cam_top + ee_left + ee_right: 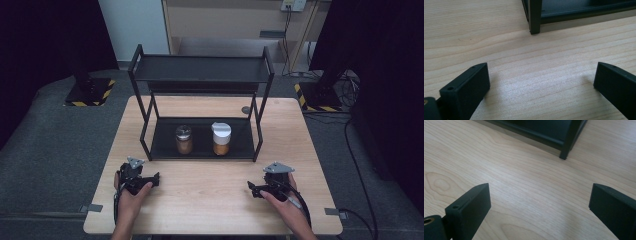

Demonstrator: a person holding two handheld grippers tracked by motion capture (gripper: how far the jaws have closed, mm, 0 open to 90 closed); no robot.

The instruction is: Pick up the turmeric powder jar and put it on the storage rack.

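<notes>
A person sits at a wooden table (210,200), a gripper in each hand, both low near the front edge. The left gripper (155,179) rests at the left, its jaws spread wide over bare wood with nothing between them. The right gripper (251,189) sits at the right, jaws equally wide and empty. Both point inward toward the table's middle. Beyond them, at the centre, stands a black two-tier rack (200,70). On its lower shelf sit two jars, well apart from both grippers: a clear-lidded jar (183,139) on the left and a white-lidded jar (221,138) just beside it on the right, both upright and holding something brownish. The left gripper view shows a rack leg (534,17) close ahead.
</notes>
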